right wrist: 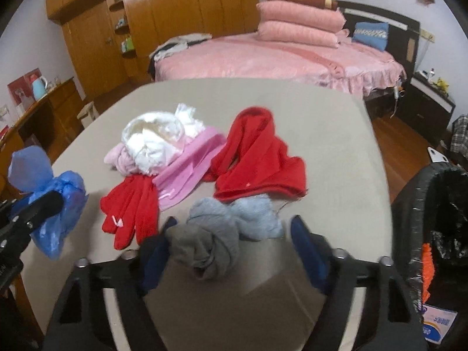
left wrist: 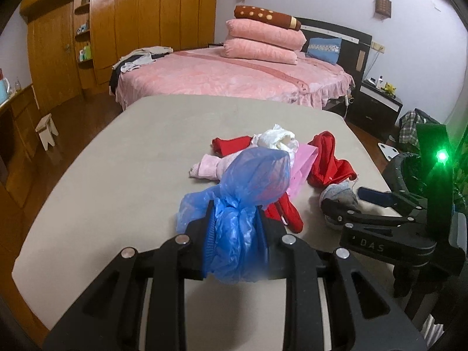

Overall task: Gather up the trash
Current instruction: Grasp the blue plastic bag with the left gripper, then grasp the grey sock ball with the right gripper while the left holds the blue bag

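We note the left tool clamped on a crumpled blue plastic bag, lifted over the near side of the beige worktop. Right tool spread wide, its fingers either side of a grey sock. Beyond the sock: red cloth, pink bag, white wrapper. Black-lined bin right of the sock.

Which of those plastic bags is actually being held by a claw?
The blue plastic bag, pinched in the left claw. The pink bag and crumpled white bag lie loose in the pile on the table.
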The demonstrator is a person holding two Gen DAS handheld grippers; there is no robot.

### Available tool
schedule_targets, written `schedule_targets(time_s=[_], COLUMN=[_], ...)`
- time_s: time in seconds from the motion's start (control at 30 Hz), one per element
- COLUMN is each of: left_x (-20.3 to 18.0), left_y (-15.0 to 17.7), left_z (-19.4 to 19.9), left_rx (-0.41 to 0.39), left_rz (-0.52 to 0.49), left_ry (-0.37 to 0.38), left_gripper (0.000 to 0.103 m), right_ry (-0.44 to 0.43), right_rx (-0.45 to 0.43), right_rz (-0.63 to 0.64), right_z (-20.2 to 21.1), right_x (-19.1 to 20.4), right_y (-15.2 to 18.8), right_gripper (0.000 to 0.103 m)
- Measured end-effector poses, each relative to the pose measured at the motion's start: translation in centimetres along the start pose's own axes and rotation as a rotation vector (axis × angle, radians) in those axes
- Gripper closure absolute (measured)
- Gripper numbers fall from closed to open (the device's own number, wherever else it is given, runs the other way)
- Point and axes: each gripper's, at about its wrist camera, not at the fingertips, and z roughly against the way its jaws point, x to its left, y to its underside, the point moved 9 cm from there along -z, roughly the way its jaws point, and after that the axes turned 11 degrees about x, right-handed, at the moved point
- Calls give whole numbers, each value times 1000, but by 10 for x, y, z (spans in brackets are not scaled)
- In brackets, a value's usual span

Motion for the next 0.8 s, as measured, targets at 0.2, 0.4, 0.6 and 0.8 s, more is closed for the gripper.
schedule_targets(time_s=[0.2, 0.4, 0.6, 0.8], left_x=[-4, -3, -8, -28], left_y=[-2, -5, -8, -11], left_z=[-3, 6, 16, 22], left_rx=[8, 6, -26, -52], left_rz=[-15, -5, 5, -3], left_ry=[1, -10, -6, 19], left_gripper=[79, 79, 79, 79], right_ry=[-58, -106, -135, -106], right_rx=[6, -14, -84, -152], right_rz=[23, 16, -9, -16], right_z=[9, 40, 72, 106], right_x=[8, 7, -7, -25], right_y=[8, 17, 15, 22], right_gripper=[67, 68, 68, 67])
